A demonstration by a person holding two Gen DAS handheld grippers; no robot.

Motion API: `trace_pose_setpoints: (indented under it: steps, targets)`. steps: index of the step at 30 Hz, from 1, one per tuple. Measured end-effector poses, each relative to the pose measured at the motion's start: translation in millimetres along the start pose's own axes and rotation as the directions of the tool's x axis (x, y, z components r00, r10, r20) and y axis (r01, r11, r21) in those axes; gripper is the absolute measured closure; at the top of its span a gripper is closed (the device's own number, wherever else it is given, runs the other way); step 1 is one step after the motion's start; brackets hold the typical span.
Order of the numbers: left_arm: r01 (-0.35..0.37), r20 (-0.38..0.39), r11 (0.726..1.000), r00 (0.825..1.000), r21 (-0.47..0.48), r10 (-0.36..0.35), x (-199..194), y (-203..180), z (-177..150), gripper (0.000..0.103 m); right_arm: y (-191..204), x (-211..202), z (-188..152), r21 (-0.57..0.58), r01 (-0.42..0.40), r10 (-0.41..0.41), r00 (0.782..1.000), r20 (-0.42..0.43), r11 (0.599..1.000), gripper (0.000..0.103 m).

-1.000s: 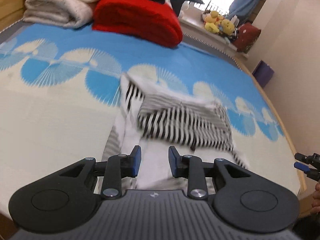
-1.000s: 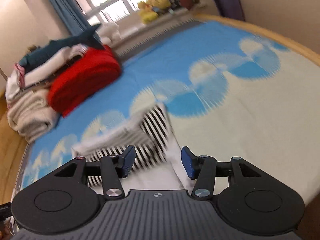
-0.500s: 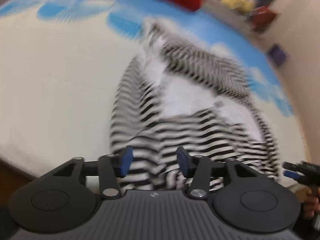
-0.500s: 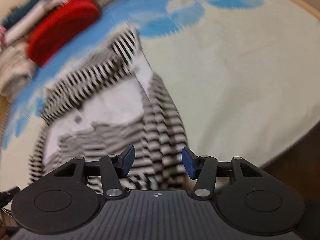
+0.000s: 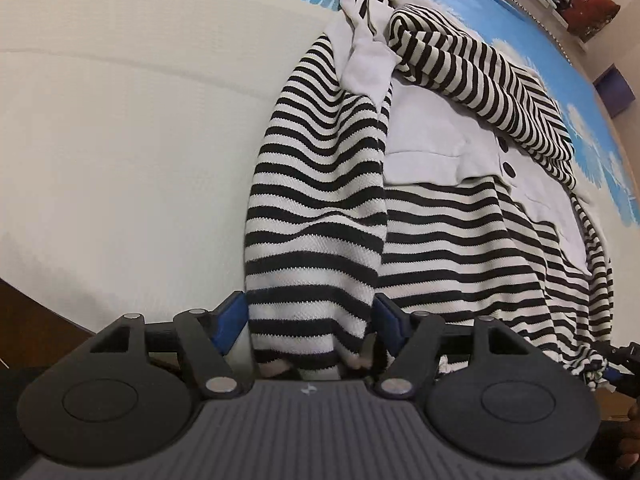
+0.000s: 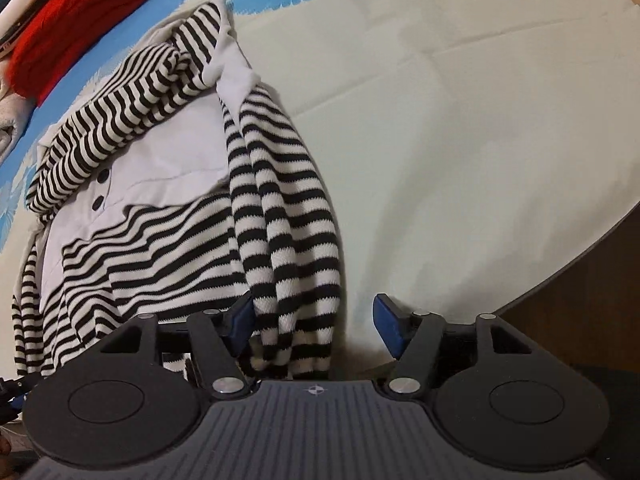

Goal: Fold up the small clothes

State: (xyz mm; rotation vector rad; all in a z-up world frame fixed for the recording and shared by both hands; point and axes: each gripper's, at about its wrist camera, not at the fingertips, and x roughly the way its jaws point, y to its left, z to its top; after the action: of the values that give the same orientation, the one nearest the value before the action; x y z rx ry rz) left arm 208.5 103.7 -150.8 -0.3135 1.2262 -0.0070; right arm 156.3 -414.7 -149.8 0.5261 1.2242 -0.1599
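The striped top [image 5: 440,216] is lying spread on the bed [image 5: 120,128], its white panel with black buttons [image 5: 509,168] facing up. The left gripper [image 5: 308,322] is sitting at 6 o'clock in its view, jaws apart, with a striped sleeve [image 5: 316,208] lying between them. The right gripper [image 6: 314,324] is likewise at 6 o'clock in its view, jaws apart, with the other sleeve [image 6: 288,216] lying against the left jaw. A red blanket [image 6: 76,12] is sitting at 10 o'clock, well apart from the top.
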Motion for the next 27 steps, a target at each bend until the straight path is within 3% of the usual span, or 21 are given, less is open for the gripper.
trace_pose_setpoints:
  steps: [2,4,6,7,8,9,13,16,19,20,21,27]
  targets:
    - [-0.002,0.006,1.000,1.000,-0.003,0.002,-1,1,0,0.033,1,2,-2,0.001,-0.013,0.013,1.000,-0.016,1.000,0.039]
    - [-0.002,0.008,1.000,1.000,0.007,0.002,-3,0,-2,0.049,2,2,-3,-0.010,-0.016,0.016,1.000,-0.019,1.000,0.039]
    - [0.019,0.004,0.999,1.000,0.025,-0.019,-4,-1,-3,0.088,5,2,-4,-0.025,-0.022,0.021,1.000,-0.020,0.999,0.042]
    - [0.031,0.012,0.999,0.999,0.034,-0.032,-6,-2,-4,0.093,5,2,-5,-0.030,-0.030,0.029,0.999,-0.019,0.999,0.048]
    - [0.036,0.029,0.998,0.999,0.043,-0.037,-10,-3,-5,0.095,6,1,-5,-0.033,-0.045,0.045,0.999,-0.019,0.998,0.070]
    - [0.038,0.052,0.998,0.998,0.051,-0.040,-17,-4,-5,0.095,6,-1,-5,-0.033,-0.072,0.072,0.997,-0.017,0.997,0.091]
    - [0.088,0.152,0.996,0.984,0.030,-0.091,-46,1,-7,0.096,0,-31,-3,0.008,-0.132,0.130,0.984,0.123,0.991,0.094]
    - [0.072,0.122,0.997,0.990,0.027,-0.075,-43,2,-9,0.095,-7,-33,-3,0.034,-0.134,0.129,0.985,0.111,0.990,0.094]
    - [0.058,0.028,0.998,0.998,-0.025,-0.057,-24,8,-8,0.080,-7,-15,-7,0.043,-0.094,0.094,0.996,0.010,0.995,0.090]
    - [0.059,0.007,0.997,0.998,-0.044,-0.059,-21,11,-8,0.068,-6,-12,-9,0.042,-0.075,0.075,0.997,-0.002,0.996,0.085]
    - [0.060,0.000,0.997,0.998,-0.053,-0.060,-18,13,-8,0.064,-6,-11,-9,0.040,-0.062,0.062,0.998,-0.001,0.997,0.076]
    - [0.034,-0.023,0.999,0.999,-0.035,-0.035,-13,12,-10,0.060,-4,-6,-11,0.039,-0.043,0.044,0.999,-0.018,0.998,0.064]
